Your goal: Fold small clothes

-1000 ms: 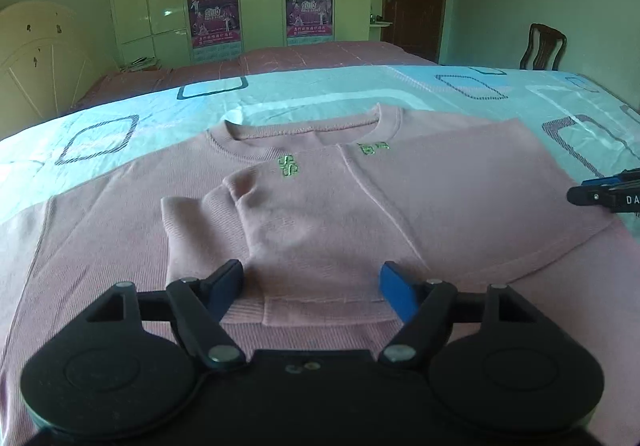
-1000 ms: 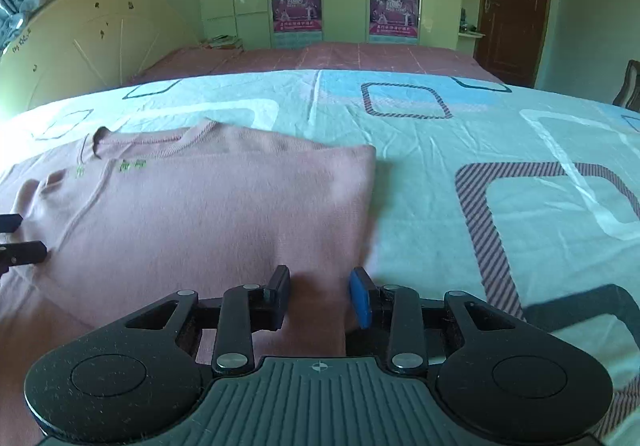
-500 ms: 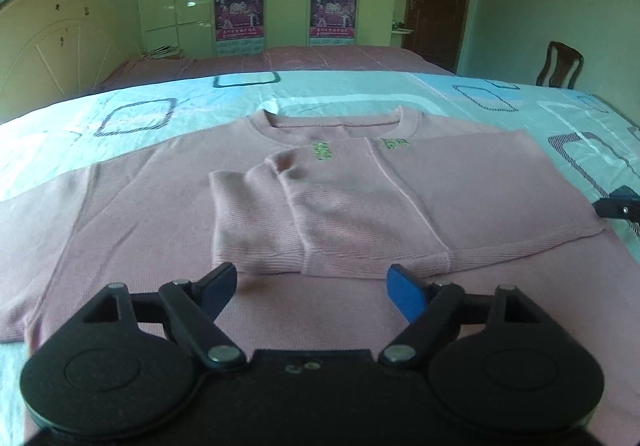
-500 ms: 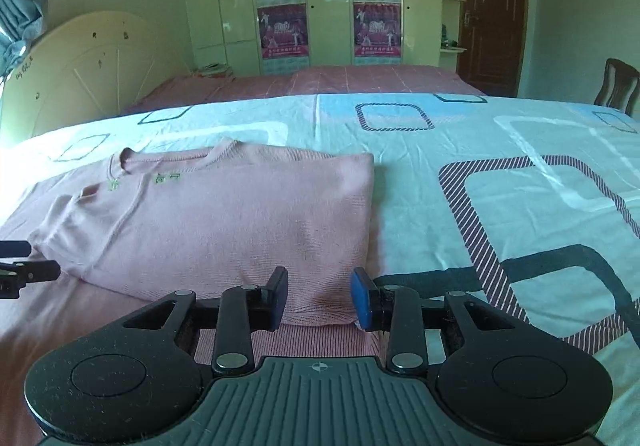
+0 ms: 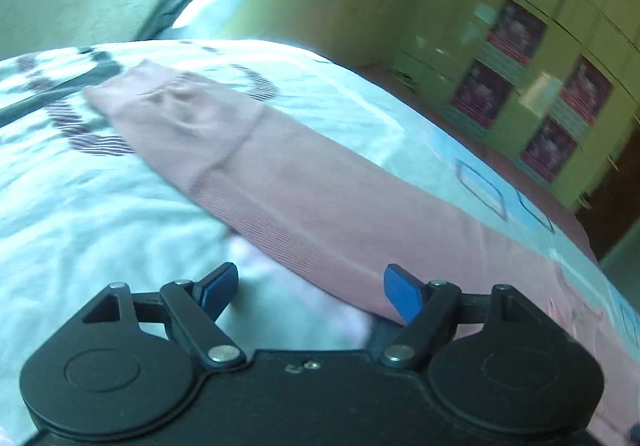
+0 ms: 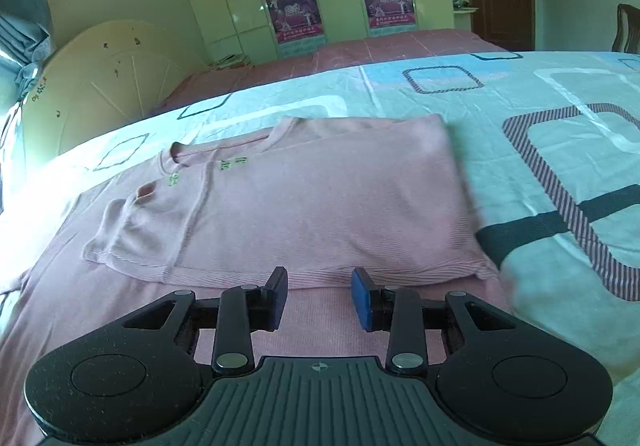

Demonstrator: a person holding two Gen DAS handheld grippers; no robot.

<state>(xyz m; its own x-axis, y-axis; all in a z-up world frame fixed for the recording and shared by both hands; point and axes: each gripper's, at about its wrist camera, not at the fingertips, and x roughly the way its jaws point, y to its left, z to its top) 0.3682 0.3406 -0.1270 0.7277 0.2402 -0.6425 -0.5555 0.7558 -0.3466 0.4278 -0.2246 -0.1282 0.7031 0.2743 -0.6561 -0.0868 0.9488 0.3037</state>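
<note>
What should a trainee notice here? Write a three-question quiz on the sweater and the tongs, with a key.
1. True or false: the right tongs are clamped on the pink sweater.
2. Which part of the sweater lies stretched across the bedsheet in the left wrist view?
3. The green embroidery sits: A) just below the neckline; B) on the hem; C) on a cuff.

Key
1. False: they are open with nothing between them, just short of the folded edge.
2. A sleeve.
3. A.
</note>
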